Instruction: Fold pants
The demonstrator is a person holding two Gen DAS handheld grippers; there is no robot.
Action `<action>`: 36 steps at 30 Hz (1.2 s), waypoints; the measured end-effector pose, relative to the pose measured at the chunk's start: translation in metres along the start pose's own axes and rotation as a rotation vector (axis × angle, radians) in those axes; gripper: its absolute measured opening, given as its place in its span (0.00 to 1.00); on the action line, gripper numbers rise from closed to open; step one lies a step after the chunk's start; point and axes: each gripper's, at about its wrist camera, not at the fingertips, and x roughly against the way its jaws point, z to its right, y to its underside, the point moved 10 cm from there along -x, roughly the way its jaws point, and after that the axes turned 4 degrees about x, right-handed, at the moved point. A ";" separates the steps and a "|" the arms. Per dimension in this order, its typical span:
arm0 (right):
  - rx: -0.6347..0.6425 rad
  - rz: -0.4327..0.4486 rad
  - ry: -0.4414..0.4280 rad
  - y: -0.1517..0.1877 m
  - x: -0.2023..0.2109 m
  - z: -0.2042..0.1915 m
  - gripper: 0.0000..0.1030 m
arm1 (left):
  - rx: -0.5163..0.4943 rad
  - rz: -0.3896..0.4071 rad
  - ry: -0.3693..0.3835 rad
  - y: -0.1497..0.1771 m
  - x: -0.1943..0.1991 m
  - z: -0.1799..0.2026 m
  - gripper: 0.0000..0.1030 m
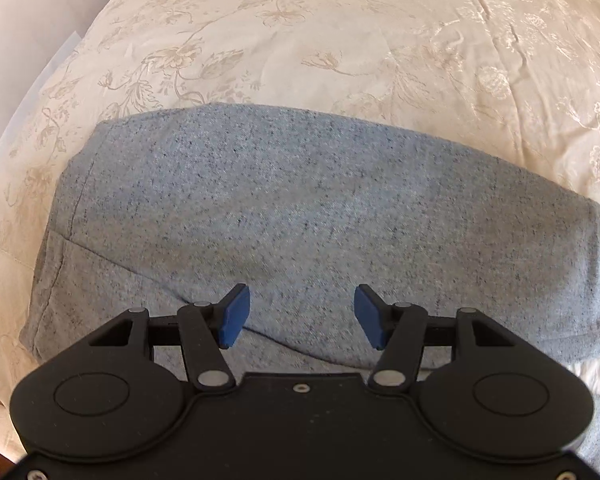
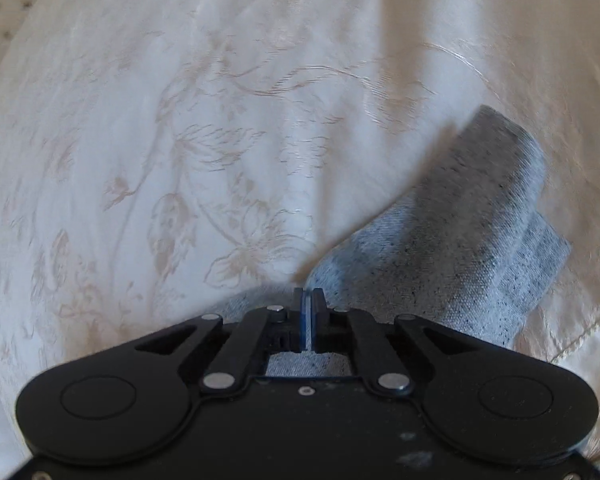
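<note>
Pants (image 1: 300,216), grey, lie flat across cream floral bedspread (image 1: 340,40). L wrist view: left tongs (image 1: 302,316) spread apart over fabric, nothing btwn pads. R wrist view: right tongs (image 2: 309,320) pressed together at pants' edge (image 2: 440,272); whether cloth's pinched, can't tell.

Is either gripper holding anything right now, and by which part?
Left gripper holds nothing. Right gripper is shut, apparently pinching the grey pants at an edge.

bedspread (image 1: 340,40) bare beyond pants (image 1: 300,200)
</note>
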 end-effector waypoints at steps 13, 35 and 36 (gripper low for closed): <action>0.778 -0.095 0.024 0.006 -0.042 -0.092 0.40 | 0.017 -0.007 -0.066 -0.043 -0.024 -0.060 0.61; 1.130 0.135 0.101 0.032 0.012 -0.095 0.31 | 0.099 -0.220 0.077 -0.160 -0.112 -0.054 0.61; 1.146 0.114 0.092 0.030 0.006 -0.099 0.31 | 0.130 -0.255 0.080 -0.160 -0.120 -0.054 0.61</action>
